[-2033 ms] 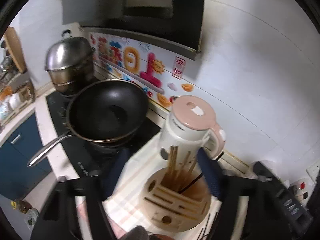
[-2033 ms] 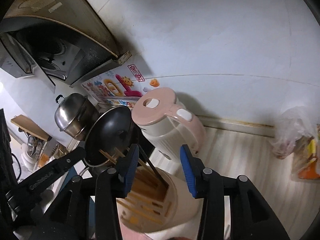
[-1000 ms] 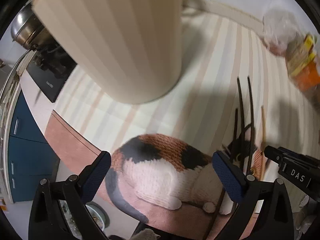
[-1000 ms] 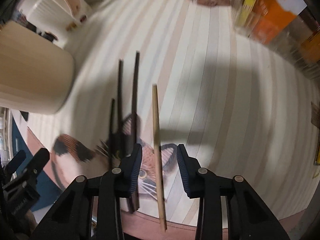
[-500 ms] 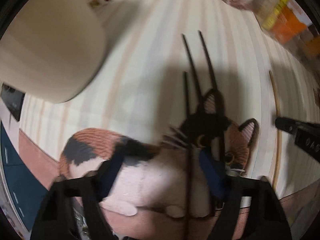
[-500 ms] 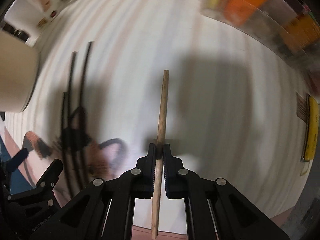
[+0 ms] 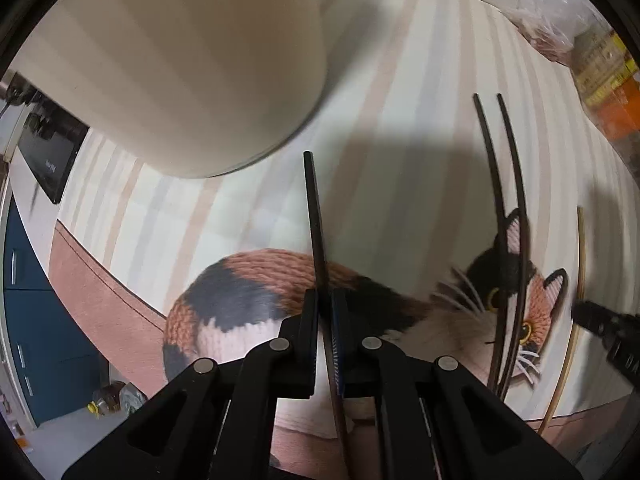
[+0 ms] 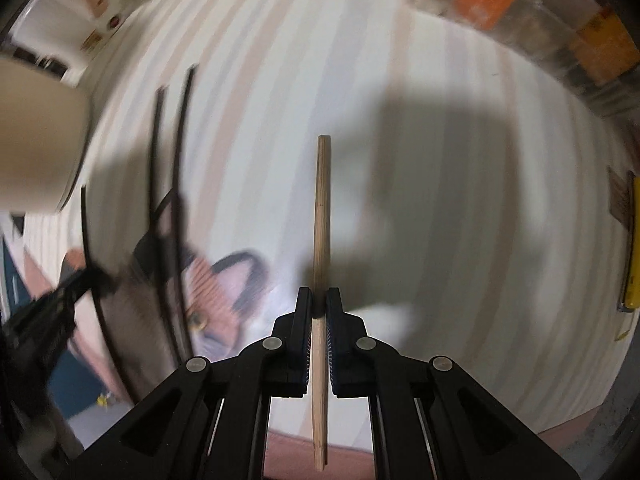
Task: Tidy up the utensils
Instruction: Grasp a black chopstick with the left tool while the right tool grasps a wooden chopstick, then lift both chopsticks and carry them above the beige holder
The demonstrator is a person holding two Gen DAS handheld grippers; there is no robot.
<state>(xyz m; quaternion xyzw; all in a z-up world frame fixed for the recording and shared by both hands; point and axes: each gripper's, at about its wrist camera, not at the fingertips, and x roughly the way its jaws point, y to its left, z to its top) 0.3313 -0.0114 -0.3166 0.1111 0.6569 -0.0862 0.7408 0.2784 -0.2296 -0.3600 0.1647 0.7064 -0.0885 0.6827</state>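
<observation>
Jaws of each gripper (image 7: 325, 304) (image 8: 319, 302) clamp a chopstick (image 7: 316, 220) (image 8: 322, 216) beside the holder (image 7: 192, 60).

1. Striped mat (image 7: 400, 92) with cat print (image 7: 256, 300) covers the counter.
2. Beige utensil holder (image 7: 192, 60) stands on the mat.
3. Two black chopsticks (image 7: 512, 208) lie side by side across the cat's face.

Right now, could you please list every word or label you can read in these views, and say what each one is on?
"DA", cut off by the frame edge: on the right gripper, in the left wrist view.
Cooktop: a pale mark, too blurred to read.
Packets: the print is too blurred to read.
Kettle: the labels are too blurred to read.
</observation>
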